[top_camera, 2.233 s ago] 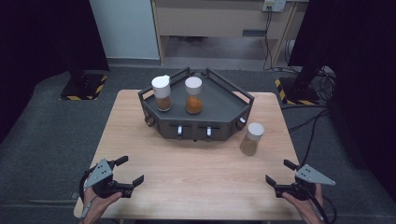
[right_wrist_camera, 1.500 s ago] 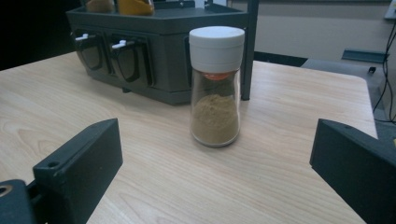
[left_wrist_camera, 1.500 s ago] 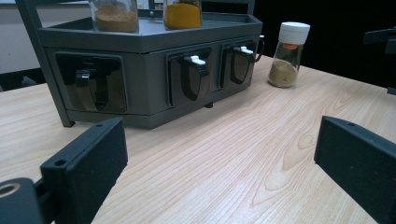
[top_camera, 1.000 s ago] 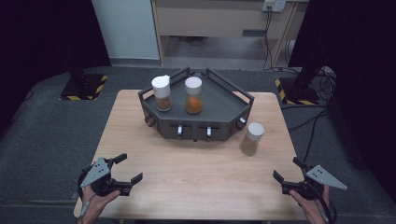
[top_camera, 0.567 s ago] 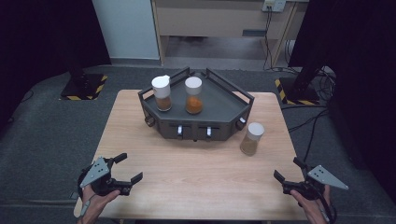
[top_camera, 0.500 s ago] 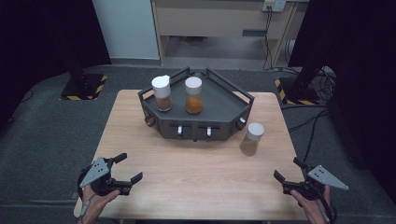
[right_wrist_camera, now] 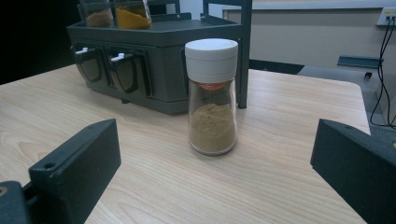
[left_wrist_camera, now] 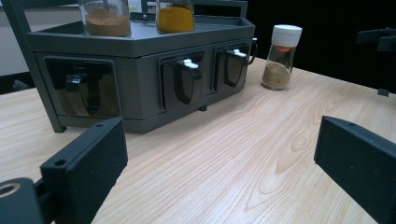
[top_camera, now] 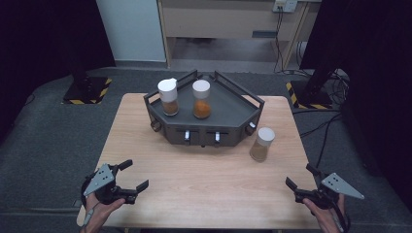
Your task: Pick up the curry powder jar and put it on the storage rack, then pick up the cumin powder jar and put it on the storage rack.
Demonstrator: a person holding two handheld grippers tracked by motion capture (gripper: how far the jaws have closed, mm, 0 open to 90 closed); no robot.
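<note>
Okay, my right gripper (top_camera: 300,186) is wide open and empty, and the spice jar (right_wrist_camera: 211,97) stands upright dead ahead of it, on the table (top_camera: 204,174) just beside the rack (top_camera: 228,119). Left gripper (top_camera: 130,175), also open and empty, is farther off.

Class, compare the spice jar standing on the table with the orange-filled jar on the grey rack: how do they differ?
The table jar stands alone on the wooden table, right of the rack; the orange jar stands up on the rack. The table jar holds dull tan-brown powder, the orange jar bright orange powder. Both are upright clear jars with white caps.
</note>
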